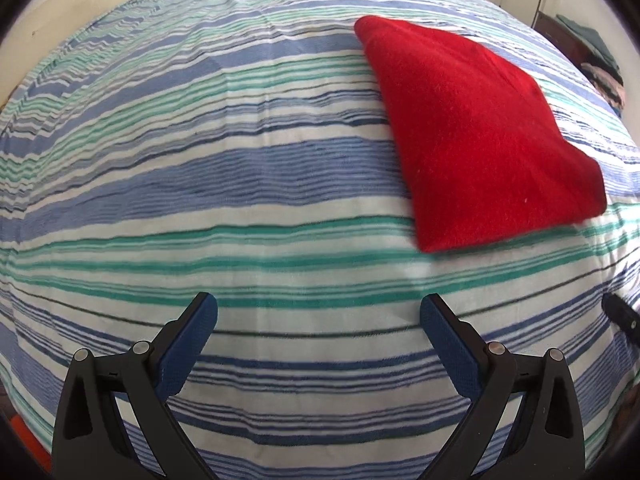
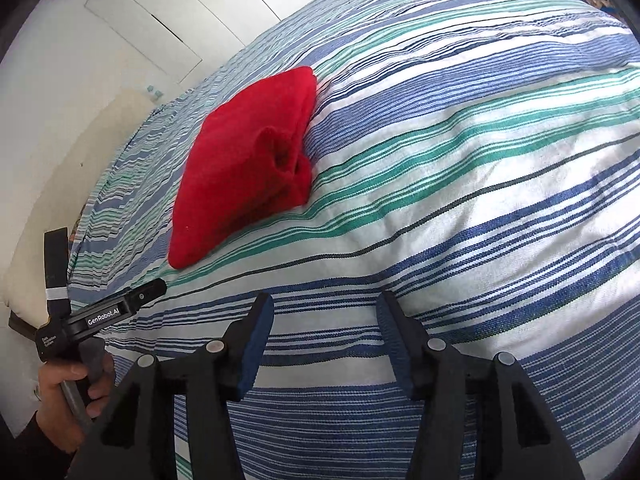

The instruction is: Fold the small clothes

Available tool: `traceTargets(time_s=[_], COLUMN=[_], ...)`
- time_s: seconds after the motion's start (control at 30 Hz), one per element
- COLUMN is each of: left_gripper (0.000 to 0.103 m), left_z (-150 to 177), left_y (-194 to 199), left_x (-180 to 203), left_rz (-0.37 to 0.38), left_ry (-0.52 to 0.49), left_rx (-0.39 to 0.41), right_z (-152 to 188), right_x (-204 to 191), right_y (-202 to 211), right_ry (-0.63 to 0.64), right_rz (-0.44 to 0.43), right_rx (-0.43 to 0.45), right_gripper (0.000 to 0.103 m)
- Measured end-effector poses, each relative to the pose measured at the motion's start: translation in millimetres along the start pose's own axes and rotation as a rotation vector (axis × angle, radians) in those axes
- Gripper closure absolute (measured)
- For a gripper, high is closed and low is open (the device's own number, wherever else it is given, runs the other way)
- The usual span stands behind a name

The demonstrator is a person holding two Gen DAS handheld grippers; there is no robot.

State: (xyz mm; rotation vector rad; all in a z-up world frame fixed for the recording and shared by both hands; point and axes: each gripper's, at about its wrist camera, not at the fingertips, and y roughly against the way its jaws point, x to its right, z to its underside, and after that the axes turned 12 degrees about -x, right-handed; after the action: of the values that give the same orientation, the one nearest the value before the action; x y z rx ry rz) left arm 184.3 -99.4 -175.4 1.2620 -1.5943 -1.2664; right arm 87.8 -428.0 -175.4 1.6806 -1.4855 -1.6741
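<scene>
A red fleecy garment point(image 1: 476, 128) lies folded into a compact bundle on the striped bedspread point(image 1: 240, 184). In the left wrist view it is ahead and to the right of my left gripper point(image 1: 319, 312), which is open, empty and apart from it. In the right wrist view the red garment point(image 2: 248, 164) lies ahead and to the left of my right gripper point(image 2: 325, 312), also open and empty, over the bedspread point(image 2: 480, 200). The left gripper's body point(image 2: 108, 312) shows at the lower left of the right wrist view, held in a hand.
White cupboard doors point(image 2: 132, 28) and a wall stand beyond the bed. A cream headboard or cushion point(image 1: 68, 12) is at the far left. A pile of other clothes point(image 1: 600, 60) sits on dark furniture at the far right. The right gripper's tip point(image 1: 622, 316) shows at the right edge.
</scene>
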Motion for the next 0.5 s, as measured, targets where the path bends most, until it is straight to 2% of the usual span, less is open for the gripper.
traceTargets(time_s=[0.07,0.17,0.2,0.27,0.33,0.4,0.5], left_gripper=[0.002,0.002,0.002,0.002,0.002,0.002,0.002], left_z=[3.2,-5.6,-13.2,-29.0,-45.3,-59.4,-72.2], left_y=[6.3,15.3,15.6,12.6,5.0,-6.4,-21.8], left_x=[-13.6,-31.1,-33.4,-30.0,-21.5,-11.3,2.1], left_rz=[0.091,0.28,0.34,0.416,0.432,0.42,0.437], left_ry=[0.032,0.1,0.118,0.127,0.117,0.102,0.068], left_rx=[0.017,0.049,0.048,0.038,0.03,0.013,-0.015], right_z=[-3.4,-23.9,-37.2,-71.8,-110.0,-147.7,-187.5], right_x=[-2.1,-1.8,-0.7,2.1,6.6,12.5,22.0], right_y=[4.7,26.0,33.4,41.8,33.3,7.3,-42.3], right_ry=[-0.015,-0.031,-0.036,-0.054,-0.071,-0.079,-0.116], right_rz=[-0.009,-0.096,-0.113,-0.153,-0.23,-0.297,-0.335], right_rx=[-0.013,0.037,0.06,0.101,0.079,0.011,-0.102], right_gripper=[0.049,0.047,0.044,0.032,0.028,0.028,0.028])
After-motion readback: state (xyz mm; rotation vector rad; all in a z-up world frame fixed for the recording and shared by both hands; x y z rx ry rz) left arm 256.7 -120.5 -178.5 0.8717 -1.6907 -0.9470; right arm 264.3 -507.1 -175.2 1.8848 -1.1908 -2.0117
